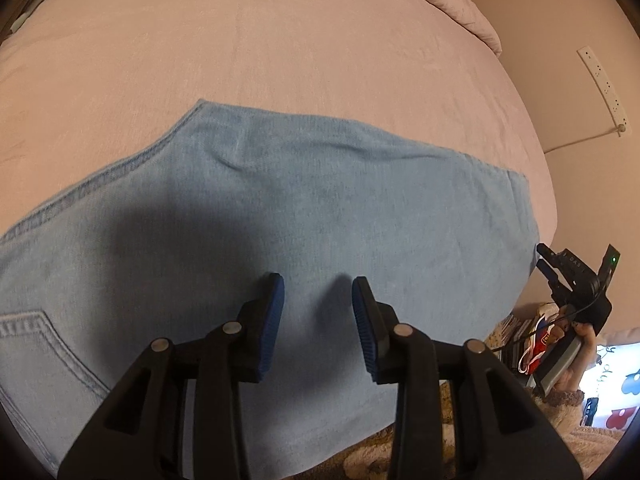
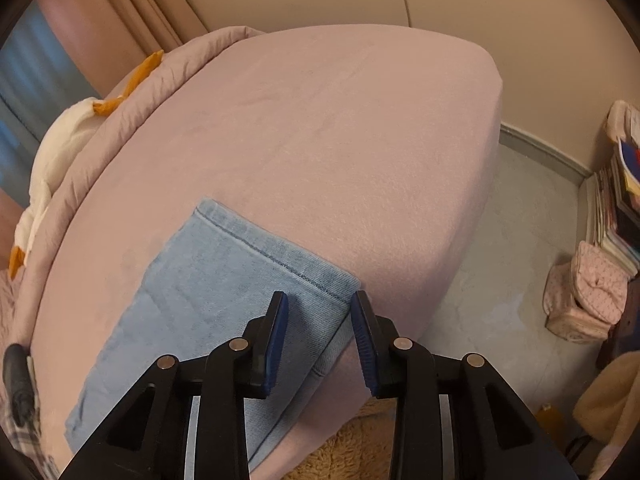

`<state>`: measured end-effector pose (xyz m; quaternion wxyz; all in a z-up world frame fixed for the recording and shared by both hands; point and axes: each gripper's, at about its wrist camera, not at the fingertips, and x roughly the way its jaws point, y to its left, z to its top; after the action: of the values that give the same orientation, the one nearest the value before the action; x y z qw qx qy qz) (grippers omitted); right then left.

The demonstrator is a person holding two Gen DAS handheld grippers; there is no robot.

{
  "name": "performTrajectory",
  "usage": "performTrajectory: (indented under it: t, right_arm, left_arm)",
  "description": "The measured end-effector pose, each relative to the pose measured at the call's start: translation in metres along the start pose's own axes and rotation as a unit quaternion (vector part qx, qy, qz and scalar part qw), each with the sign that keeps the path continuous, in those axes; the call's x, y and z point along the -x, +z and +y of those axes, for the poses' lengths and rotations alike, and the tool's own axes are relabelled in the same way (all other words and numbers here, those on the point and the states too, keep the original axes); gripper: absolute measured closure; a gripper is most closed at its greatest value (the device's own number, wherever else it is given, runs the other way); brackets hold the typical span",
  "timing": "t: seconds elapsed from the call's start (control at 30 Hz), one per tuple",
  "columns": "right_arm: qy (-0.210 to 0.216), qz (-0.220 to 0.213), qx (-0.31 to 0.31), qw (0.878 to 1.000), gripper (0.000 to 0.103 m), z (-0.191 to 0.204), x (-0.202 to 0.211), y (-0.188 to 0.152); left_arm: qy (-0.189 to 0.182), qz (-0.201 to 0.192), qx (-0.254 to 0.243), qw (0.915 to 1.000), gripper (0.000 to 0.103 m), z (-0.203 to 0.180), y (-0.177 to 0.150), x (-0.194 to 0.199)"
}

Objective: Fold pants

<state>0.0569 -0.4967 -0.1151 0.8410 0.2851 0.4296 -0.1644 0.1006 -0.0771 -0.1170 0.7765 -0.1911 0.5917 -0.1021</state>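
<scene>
Light blue denim pants (image 1: 280, 220) lie flat on a pink bed (image 1: 280, 48). A back pocket (image 1: 36, 344) shows at lower left in the left wrist view. My left gripper (image 1: 318, 292) is open and empty just above the denim. The right gripper (image 1: 560, 276) shows at the far right edge of that view, off the bed. In the right wrist view my right gripper (image 2: 319, 308) is open and empty over the hem end of the pants (image 2: 224, 272), near the bed's front edge (image 2: 476, 208). Part of the leg hangs over that edge.
A rolled pink duvet (image 2: 132, 92) with a white and orange plush toy (image 2: 60, 144) lies along the bed's far side. A power strip (image 1: 604, 84) is on the wall. Stacked books (image 2: 616, 208), a pink bag (image 2: 588, 300) and fluffy rug (image 2: 352, 448) are on the floor.
</scene>
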Motion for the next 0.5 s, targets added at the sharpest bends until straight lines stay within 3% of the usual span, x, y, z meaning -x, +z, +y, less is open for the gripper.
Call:
performTrajectory:
  t: [0.07, 0.13, 0.2, 0.27, 0.37, 0.4, 0.5]
  right_arm:
    - [-0.007, 0.0, 0.006, 1.0, 0.068, 0.002, -0.001, -0.001]
    - [-0.019, -0.003, 0.009, 1.0, 0.074, 0.004, -0.002, -0.002]
    - [-0.037, -0.007, 0.013, 0.999, 0.088, 0.004, -0.003, -0.003]
    - [-0.041, -0.011, 0.008, 0.999, 0.095, 0.001, -0.002, -0.003]
    - [-0.033, -0.018, -0.004, 0.999, 0.097, -0.004, 0.004, -0.002]
    - [-0.036, -0.026, -0.002, 0.999, 0.102, -0.004, 0.009, -0.002]
    - [-0.071, -0.06, 0.011, 0.996, 0.102, -0.003, 0.022, 0.001]
  left_arm:
    - [0.002, 0.001, -0.004, 1.0, 0.068, 0.0, -0.004, 0.0]
    - [0.005, 0.002, -0.009, 0.9999, 0.068, -0.002, -0.006, 0.0]
    - [0.006, 0.004, -0.013, 0.9999, 0.068, -0.001, -0.009, 0.001]
    - [0.004, 0.005, -0.011, 0.9999, 0.068, 0.001, -0.013, 0.001]
    - [-0.003, 0.01, -0.003, 0.9999, 0.068, 0.002, -0.016, 0.002]
    - [-0.006, 0.012, -0.001, 0.9999, 0.068, 0.003, -0.017, 0.002]
    - [-0.014, 0.015, 0.005, 0.9998, 0.068, 0.006, -0.021, 0.004]
